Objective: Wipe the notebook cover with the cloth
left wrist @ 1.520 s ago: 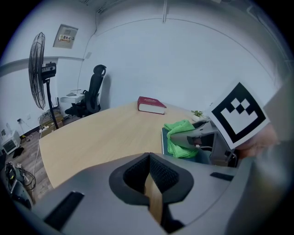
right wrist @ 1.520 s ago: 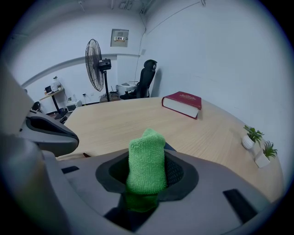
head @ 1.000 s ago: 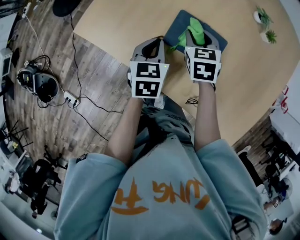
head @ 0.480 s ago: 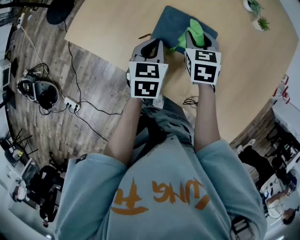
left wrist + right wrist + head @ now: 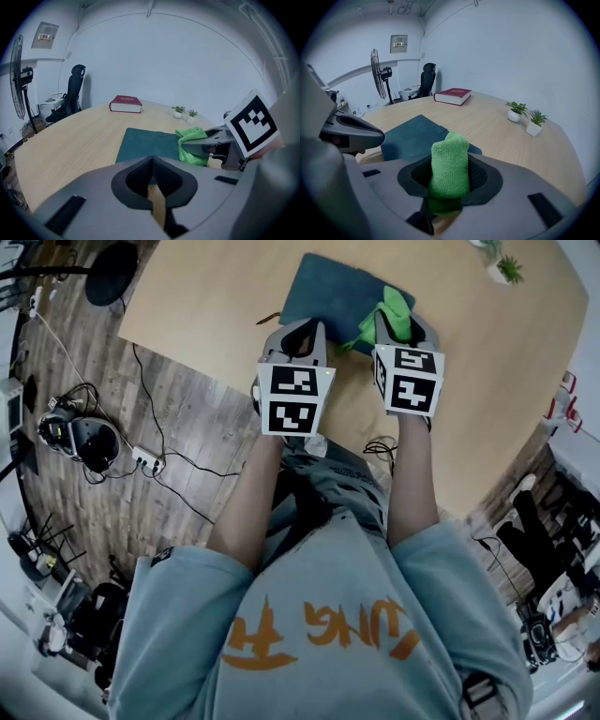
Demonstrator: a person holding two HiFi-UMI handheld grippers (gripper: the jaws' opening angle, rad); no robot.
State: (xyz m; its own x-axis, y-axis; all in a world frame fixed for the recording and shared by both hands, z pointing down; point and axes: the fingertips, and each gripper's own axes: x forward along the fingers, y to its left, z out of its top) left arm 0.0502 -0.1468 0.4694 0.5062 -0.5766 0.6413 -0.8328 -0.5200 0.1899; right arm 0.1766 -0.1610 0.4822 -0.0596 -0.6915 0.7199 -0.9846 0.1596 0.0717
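In your head view, the notebook's (image 5: 337, 292) near edge is hidden behind your left gripper (image 5: 298, 334) and right gripper (image 5: 405, 326). The farther plant (image 5: 483, 244) is cut off by the top edge. The cloth's (image 5: 449, 168) lower end is lost between the right gripper's jaws. The print on the red book (image 5: 125, 104) and the wall panel (image 5: 399, 43) is too small to read.

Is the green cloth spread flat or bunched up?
Bunched up: the cloth stands as a folded wad pinched between the right gripper's jaws, not laid out on the notebook.
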